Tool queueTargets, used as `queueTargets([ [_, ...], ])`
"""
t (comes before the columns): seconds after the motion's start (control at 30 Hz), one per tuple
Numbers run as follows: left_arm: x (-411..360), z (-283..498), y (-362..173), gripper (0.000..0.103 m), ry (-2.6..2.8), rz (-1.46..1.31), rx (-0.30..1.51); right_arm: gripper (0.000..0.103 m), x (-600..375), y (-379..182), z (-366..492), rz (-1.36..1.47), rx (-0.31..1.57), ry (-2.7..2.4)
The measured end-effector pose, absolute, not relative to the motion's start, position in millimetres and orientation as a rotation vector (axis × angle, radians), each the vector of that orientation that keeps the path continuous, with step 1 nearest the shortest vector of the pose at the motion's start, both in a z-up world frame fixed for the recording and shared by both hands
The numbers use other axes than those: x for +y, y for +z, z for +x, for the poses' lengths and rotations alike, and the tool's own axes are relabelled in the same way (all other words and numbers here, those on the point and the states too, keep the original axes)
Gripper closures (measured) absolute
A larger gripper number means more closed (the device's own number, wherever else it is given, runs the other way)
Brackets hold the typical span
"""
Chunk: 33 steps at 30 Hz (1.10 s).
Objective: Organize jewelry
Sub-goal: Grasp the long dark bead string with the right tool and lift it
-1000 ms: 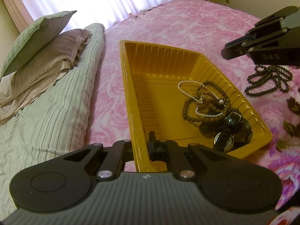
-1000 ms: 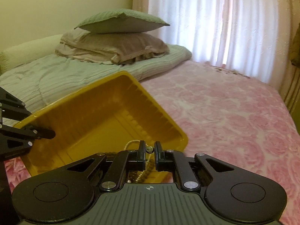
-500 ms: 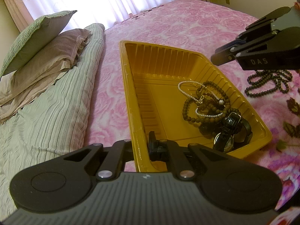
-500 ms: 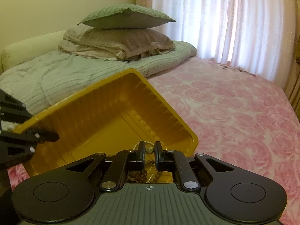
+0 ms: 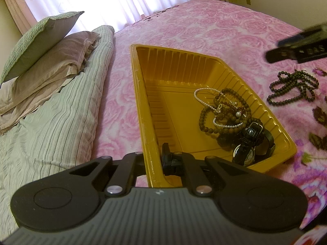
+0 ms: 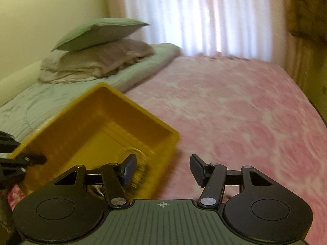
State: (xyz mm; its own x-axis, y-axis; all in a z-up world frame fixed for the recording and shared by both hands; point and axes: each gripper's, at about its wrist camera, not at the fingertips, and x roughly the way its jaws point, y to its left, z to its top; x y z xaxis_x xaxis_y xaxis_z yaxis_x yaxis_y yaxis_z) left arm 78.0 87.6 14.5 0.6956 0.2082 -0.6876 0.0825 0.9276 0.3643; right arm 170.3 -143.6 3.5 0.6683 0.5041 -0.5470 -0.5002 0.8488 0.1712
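In the left wrist view, the left gripper point(image 5: 152, 159) sits at the bottom centre of the frame. Its two fingers are closed on the near wall of the yellow tray point(image 5: 141, 106) — one finger outside the wall, one inside. The tray lies on the pink floral bedspread point(image 5: 204, 26). In its lower right part there is a heap of jewelry: a pearl necklace point(image 5: 206, 98), brown bead strands point(image 5: 224, 120) tangled with it, and a black wristwatch point(image 5: 251, 140) nearest the corner. At the right side of the frame, outside the tray, a dark bead necklace point(image 5: 294, 87) lies on the bedspread. Above it, at the upper right edge, the right gripper point(image 5: 298, 47) shows, blurred. Pillows point(image 5: 45, 47) are stacked at the upper left.

In the right wrist view, which is blurred, the right gripper point(image 6: 162, 170) stands wide open with nothing between its fingers. Its left finger point(image 6: 128, 169) is over the tray's point(image 6: 130, 106) near edge, while its right finger point(image 6: 197, 170) is over the bedspread point(image 6: 235, 106). The left gripper point(image 6: 22, 159) holds the tray's rim at the left edge of the frame.
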Motion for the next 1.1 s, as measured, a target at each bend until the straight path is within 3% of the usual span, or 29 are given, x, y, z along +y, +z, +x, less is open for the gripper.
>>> queueTargets([
  [0.53,87,77,15,0.098,0.073,0.391,0.801,0.046,-286,-51,138,0.152,0.761,0.251],
  [0.6,87,77,15,0.097,0.073,0.391,0.801,0.051,-286,-55,136,0.143,0.77,0.263],
  [0.67,87,77,15,0.097,0.073,0.39,0.801,0.066,-285,-57,137,0.145,0.782,0.278],
  [0.73,87,77,15,0.097,0.073,0.39,0.802,0.073,-278,-60,144,0.135,0.783,0.282],
  [0.97,87,77,15,0.097,0.073,0.389,0.801,0.081,-256,-68,168,0.028,0.815,0.295],
  [1.07,87,77,15,0.097,0.073,0.39,0.802,0.097,-245,-67,171,-0.056,0.836,0.289],
  [1.1,87,77,15,0.097,0.073,0.389,0.801,0.096,-243,-66,170,-0.072,0.843,0.3],
])
